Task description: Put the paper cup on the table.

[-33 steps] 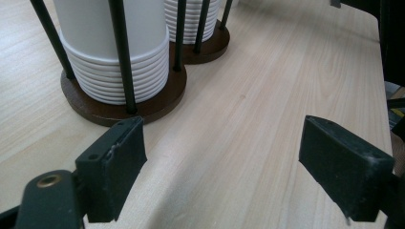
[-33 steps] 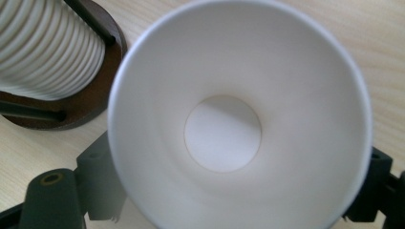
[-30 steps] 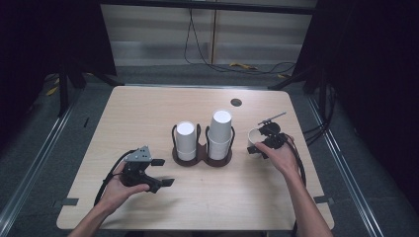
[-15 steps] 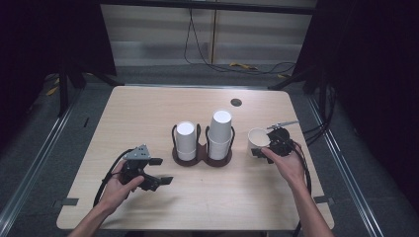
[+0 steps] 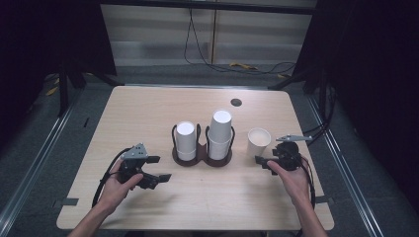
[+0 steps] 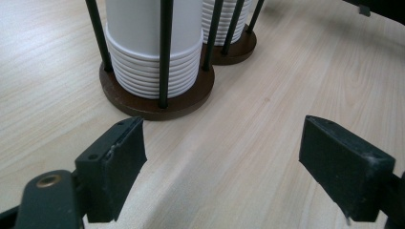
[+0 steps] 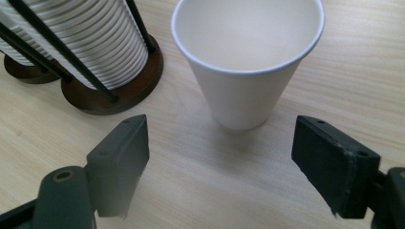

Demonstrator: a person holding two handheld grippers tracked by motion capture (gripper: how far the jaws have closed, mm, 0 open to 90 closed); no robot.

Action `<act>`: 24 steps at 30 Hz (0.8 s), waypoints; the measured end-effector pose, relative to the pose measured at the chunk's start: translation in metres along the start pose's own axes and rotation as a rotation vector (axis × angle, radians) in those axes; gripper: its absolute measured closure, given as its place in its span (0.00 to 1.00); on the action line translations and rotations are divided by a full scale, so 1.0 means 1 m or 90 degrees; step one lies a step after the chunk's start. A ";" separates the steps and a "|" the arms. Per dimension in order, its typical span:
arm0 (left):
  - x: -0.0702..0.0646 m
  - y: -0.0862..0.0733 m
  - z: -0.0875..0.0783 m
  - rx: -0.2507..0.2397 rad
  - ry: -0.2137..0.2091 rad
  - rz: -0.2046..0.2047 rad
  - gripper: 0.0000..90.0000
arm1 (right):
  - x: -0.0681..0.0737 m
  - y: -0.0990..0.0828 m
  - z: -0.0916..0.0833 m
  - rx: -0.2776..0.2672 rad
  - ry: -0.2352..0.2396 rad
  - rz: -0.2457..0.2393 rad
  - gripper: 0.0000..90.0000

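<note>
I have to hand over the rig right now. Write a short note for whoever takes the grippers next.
Right gripper: open, holding nothing, just short of the single paper cup.
Left gripper: open, holding nothing, low over the table at front left, pointed at the cup holder.
Things: the single cup stands upright, mouth up, free on the table right of the holder. The holder keeps two upside-down stacks; the right stack is taller than the left stack.
Done: one cup is out and set down.
Left: probably further cups to pull; nothing is gripped now.
</note>
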State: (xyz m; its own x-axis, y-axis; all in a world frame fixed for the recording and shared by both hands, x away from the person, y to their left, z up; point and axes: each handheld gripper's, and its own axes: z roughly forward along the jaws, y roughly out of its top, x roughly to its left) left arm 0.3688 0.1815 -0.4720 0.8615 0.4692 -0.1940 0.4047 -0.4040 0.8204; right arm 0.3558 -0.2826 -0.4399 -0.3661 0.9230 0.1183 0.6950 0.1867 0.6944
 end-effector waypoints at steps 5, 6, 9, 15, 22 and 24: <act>0.000 0.000 0.001 0.001 -0.007 -0.016 0.18 | 0.012 -0.010 -0.005 -0.043 0.014 -0.010 0.22; 0.000 0.000 0.001 -0.001 -0.016 -0.021 0.18 | 0.015 -0.013 -0.005 -0.053 0.022 -0.007 0.22; -0.001 0.001 0.000 -0.006 -0.013 -0.022 0.18 | 0.026 -0.019 -0.006 -0.075 0.044 -0.003 0.20; -0.003 0.001 0.001 -0.003 -0.012 -0.012 0.18 | 0.048 -0.027 -0.003 -0.101 0.078 -0.007 0.16; -0.007 0.000 0.004 0.006 -0.008 0.003 0.18 | 0.070 -0.030 -0.002 -0.150 0.110 -0.029 0.16; -0.008 0.000 0.004 0.009 -0.006 0.007 0.18 | 0.076 -0.031 -0.001 -0.155 0.112 -0.041 0.16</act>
State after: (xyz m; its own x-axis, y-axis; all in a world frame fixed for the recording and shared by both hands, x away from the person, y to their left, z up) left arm 0.3634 0.1749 -0.4724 0.8689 0.4569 -0.1906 0.3997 -0.4203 0.8146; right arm 0.3061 -0.2189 -0.4516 -0.5207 0.8356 0.1752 0.5057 0.1366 0.8518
